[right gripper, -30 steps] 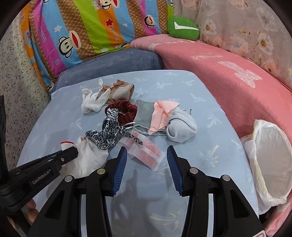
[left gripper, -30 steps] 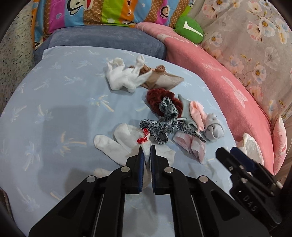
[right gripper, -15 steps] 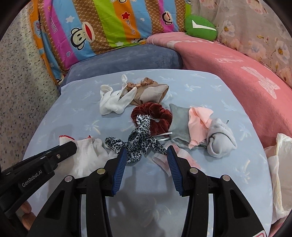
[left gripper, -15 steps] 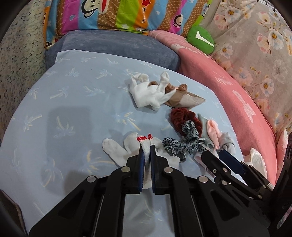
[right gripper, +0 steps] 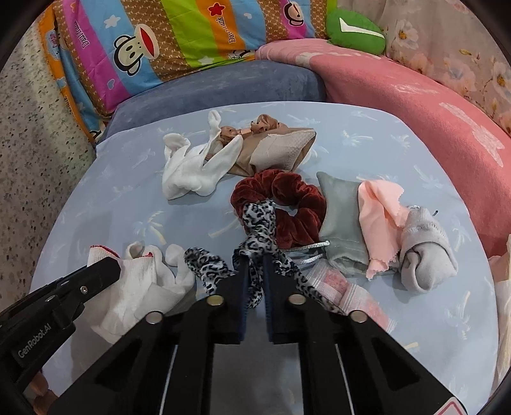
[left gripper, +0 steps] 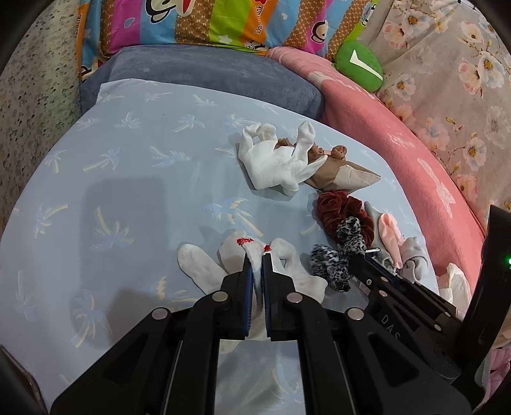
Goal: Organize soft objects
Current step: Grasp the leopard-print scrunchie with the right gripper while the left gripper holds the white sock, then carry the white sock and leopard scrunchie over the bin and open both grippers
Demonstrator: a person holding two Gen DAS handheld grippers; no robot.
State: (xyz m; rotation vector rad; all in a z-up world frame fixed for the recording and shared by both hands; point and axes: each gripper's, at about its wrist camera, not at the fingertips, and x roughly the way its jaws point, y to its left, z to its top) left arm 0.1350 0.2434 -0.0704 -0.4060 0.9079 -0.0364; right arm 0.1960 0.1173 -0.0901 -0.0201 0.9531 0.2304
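Note:
Soft items lie on a pale blue palm-print cloth (left gripper: 127, 178). My left gripper (left gripper: 256, 255) is shut on a white glove with a red-trimmed cuff (left gripper: 204, 271), which rests on the cloth. My right gripper (right gripper: 254, 260) is shut on a leopard-print scrunchie (right gripper: 258, 230) that lies against a dark red velvet scrunchie (right gripper: 287, 204). To its right sit a grey pouch (right gripper: 338, 217), a peach cloth (right gripper: 380, 217) and a rolled grey sock (right gripper: 424, 258). Farther back lie another white glove (right gripper: 188, 172) and a tan pouch (right gripper: 274, 150). In the right wrist view the first glove (right gripper: 143, 287) sits under the left gripper's finger.
A striped pink pouch (right gripper: 345, 287) lies under the leopard scrunchie's tail. A pink blanket (right gripper: 415, 105) curves along the right, a blue-grey cushion (right gripper: 223, 86) and a striped cartoon pillow (right gripper: 159, 38) stand behind, with a green plush (right gripper: 354, 28). A white bag (left gripper: 453, 284) sits at the right edge.
My right gripper moved forward and down to the leopard scrunchie and shut on it. The left gripper stayed shut on the white glove and drew it left.

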